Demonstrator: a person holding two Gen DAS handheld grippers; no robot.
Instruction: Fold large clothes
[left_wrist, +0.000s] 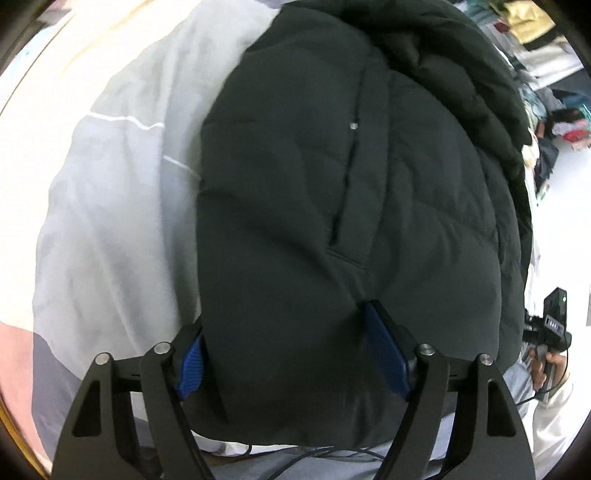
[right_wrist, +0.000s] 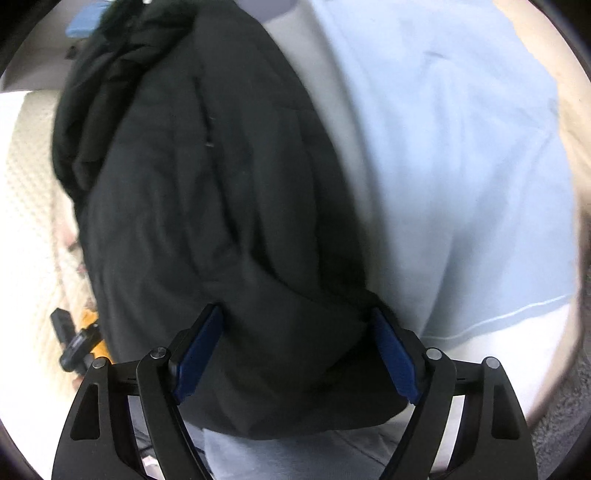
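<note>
Your left gripper (left_wrist: 291, 354) and right gripper (right_wrist: 295, 354), jaws wide, each straddle the dark jacket's (left_wrist: 332, 184) bulky hem at 6 o'clock, blue pads touching it; I can't tell whether either is squeezing.

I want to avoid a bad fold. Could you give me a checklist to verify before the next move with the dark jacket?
1. Left gripper straddles the near edge of the dark jacket: ok.
2. Right gripper straddles the same edge: ok.
3. Pads pressing firmly on the padding, both sides: cannot tell.
4. Jacket lies on the light bedding, not hanging off: ok.
5. Far end lies flat: not ok, it is bunched.
6. Cables below the hem clear of the grippers: cannot tell.
</note>
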